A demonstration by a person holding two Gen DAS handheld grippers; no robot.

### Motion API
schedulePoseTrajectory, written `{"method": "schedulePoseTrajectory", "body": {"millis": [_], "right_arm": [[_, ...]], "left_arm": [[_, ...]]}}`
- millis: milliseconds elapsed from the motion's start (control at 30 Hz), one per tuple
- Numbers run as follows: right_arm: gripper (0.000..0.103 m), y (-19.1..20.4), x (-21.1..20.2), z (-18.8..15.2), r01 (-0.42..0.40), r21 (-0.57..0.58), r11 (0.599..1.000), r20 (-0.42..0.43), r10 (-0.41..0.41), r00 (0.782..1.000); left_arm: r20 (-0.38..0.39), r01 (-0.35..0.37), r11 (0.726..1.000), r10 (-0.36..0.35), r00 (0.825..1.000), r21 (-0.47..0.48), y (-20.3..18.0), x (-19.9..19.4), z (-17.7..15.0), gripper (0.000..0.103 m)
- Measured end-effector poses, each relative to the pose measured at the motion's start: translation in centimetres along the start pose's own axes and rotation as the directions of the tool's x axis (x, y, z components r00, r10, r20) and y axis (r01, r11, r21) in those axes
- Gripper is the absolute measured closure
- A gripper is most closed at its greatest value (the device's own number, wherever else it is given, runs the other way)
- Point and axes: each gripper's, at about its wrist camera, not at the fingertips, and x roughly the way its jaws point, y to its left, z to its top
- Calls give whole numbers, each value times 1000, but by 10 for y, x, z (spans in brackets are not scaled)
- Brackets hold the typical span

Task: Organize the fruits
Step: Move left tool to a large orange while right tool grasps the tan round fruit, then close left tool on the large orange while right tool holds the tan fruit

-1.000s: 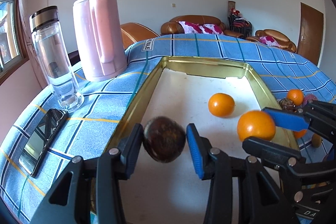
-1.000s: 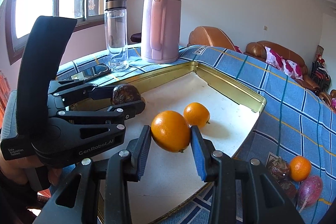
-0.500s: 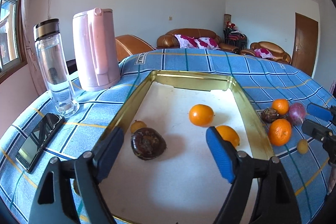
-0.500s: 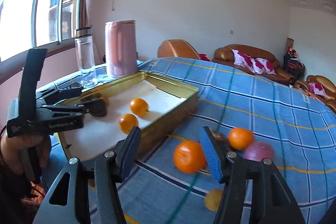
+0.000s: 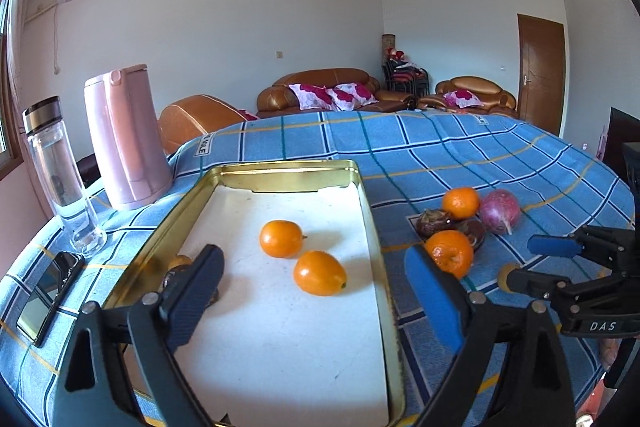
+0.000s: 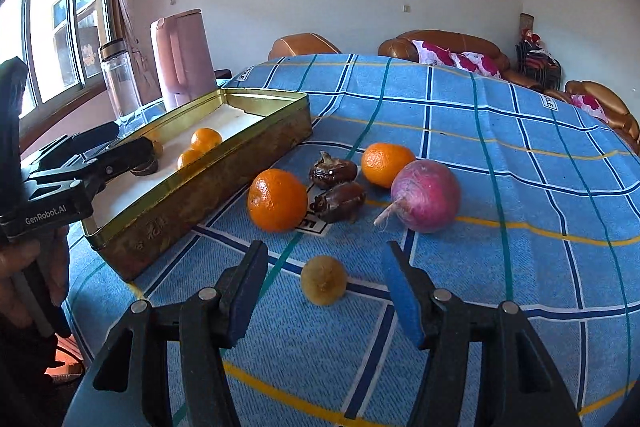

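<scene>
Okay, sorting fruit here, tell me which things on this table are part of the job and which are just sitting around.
Part of the job:
- gold tin tray with two oranges inside
- loose oranges on the cloth
- purple round fruit
- two dark brown fruits
- small yellowish fruit, in front of the open right gripper
- open left gripper

Just lying about:
- pink kettle
- glass bottle
- phone

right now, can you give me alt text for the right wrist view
An open right hand-held gripper hovers over a small yellow fruit on a blue checked cloth. Beyond lie two oranges, two dark fruits and a purple fruit; left, a gold tin holds more.
</scene>
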Motion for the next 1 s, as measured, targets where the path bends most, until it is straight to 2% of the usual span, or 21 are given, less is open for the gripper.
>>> {"method": "schedulePoseTrajectory", "body": {"millis": [33,100,167,267,500,567,633,667,800,1000], "right_arm": [[45,0,2,-1,0,-1,1000,-9,0,1000],[56,1,6,-2,-13,-6,1000,-32,13,999],[59,1,12,-1,-25,-11,1000,-65,24,998],[75,2,17,-2,-44,-21,999,-94,42,995],[75,-3,2,-1,14,-16,1000,-13,-14,1000],[75,-13,-4,4,40,17,999,18,-40,999],[75,-22,-10,10,62,46,997,49,-64,997],[75,-26,-13,13,74,55,996,63,-77,995],[75,-32,-19,23,138,66,988,115,-145,983],[75,-38,-15,27,148,85,985,127,-158,979]], "left_arm": [[-5,3,1000,-3,1000,2,-1,1,0,9],[-9,9,1000,-9,1000,1,-3,2,-1,9],[-12,20,1000,-20,1000,1,-6,3,-1,9],[-5,35,999,-35,999,16,-16,0,1,9],[-1,105,991,-105,994,82,-48,1,11,10],[-12,120,988,-120,993,101,-60,4,13,12],[-25,133,983,-130,991,125,-71,9,15,19],[-36,139,981,-135,990,136,-76,14,16,21],[-124,195,970,-178,976,145,-94,36,15,43],[-235,247,960,-212,949,132,-104,59,10,46]]}}
